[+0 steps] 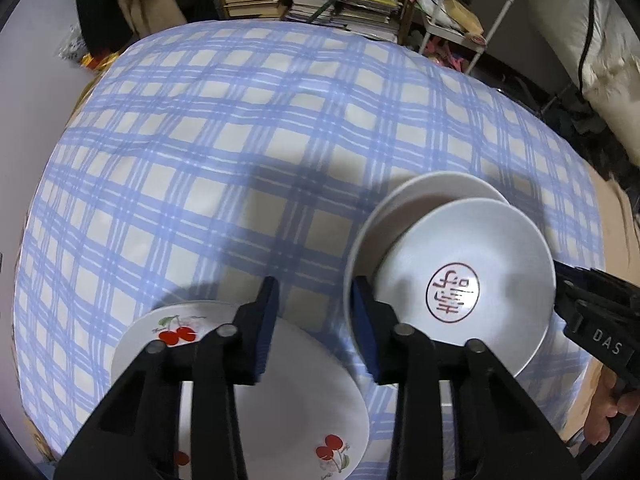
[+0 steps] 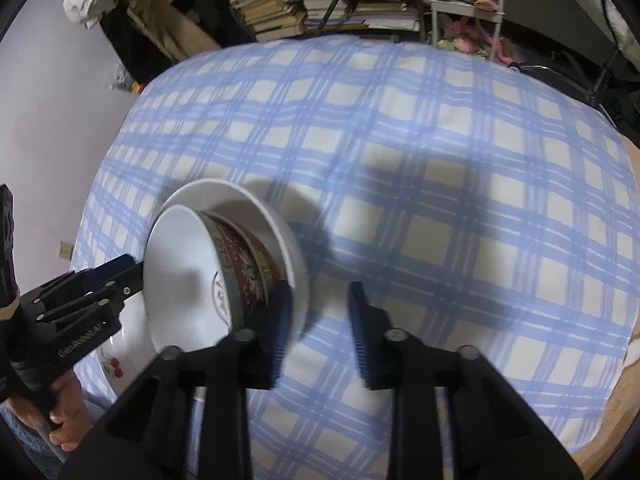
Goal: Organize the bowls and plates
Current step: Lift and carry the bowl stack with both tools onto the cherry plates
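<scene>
The left hand-held gripper [image 1: 315, 296] and right hand-held gripper [image 2: 320, 298] stood spread, seemingly empty, flanking the tilted white red-stamped ceramic bowl [image 1: 472, 272].

- Dim, cool indoor light falls from above; soft dark shadows lie on the checked cloth [image 1: 240, 120] ahead of both tools.
- Fisheye bending curves the edges, corners black.
- Bowls [image 2: 224, 264] slightly motion-blurred.

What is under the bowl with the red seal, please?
A plain white bowl: the seal bowl sits tilted inside it. Only the white bowl's far rim and wall show; its bottom and the cloth beneath are covered.
</scene>
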A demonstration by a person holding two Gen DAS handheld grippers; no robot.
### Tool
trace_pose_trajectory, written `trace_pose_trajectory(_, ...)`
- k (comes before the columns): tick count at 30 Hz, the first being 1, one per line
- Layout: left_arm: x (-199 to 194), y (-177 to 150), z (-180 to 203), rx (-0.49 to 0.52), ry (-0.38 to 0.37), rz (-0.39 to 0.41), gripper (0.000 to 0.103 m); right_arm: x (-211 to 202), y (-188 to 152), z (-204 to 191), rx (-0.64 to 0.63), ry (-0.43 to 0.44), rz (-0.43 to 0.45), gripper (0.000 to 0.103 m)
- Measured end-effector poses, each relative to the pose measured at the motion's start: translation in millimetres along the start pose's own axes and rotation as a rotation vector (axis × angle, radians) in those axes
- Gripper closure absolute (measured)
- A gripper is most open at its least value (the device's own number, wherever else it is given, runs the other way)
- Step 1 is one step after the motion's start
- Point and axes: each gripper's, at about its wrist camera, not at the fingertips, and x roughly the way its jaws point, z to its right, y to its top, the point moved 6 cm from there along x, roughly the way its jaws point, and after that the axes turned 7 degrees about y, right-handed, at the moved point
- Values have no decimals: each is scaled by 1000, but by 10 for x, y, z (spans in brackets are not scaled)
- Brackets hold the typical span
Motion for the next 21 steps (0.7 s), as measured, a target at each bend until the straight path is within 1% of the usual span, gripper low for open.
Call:
trace_pose_trajectory(1, 2, -3, 19, 4, 1, 6, 78, 22, 1, -47, -9, 7, -3, 88)
trace_pose_trajectory(3, 5, 0, 45, 6, 0, 9, 85, 35, 11, -109, -21, 8, 1, 93)
trace_pose_trajectory(4, 15, 2, 59, 8, 3, 9, 89, 34, 13, -130, -23, -2, 9, 93)
trace_pose_trajectory(7, 27, 0, 96, 10, 6, 8, 97, 40, 11, -147, -22, -12, 19, 93)
trace_pose_trajectory(10, 35, 9, 128, 12, 20, 12, 100, 54, 1, -165, -22, -5, 9, 92)
trace_pose_trajectory(15, 38, 14, 151, 8, 24, 13, 100, 67, 22, -114, 13, 22, -4, 92)
trace_pose_trajectory(21, 77, 31, 92, -50, -50, -21, 100, 79, 39, -81, 54, 28, -25, 92)
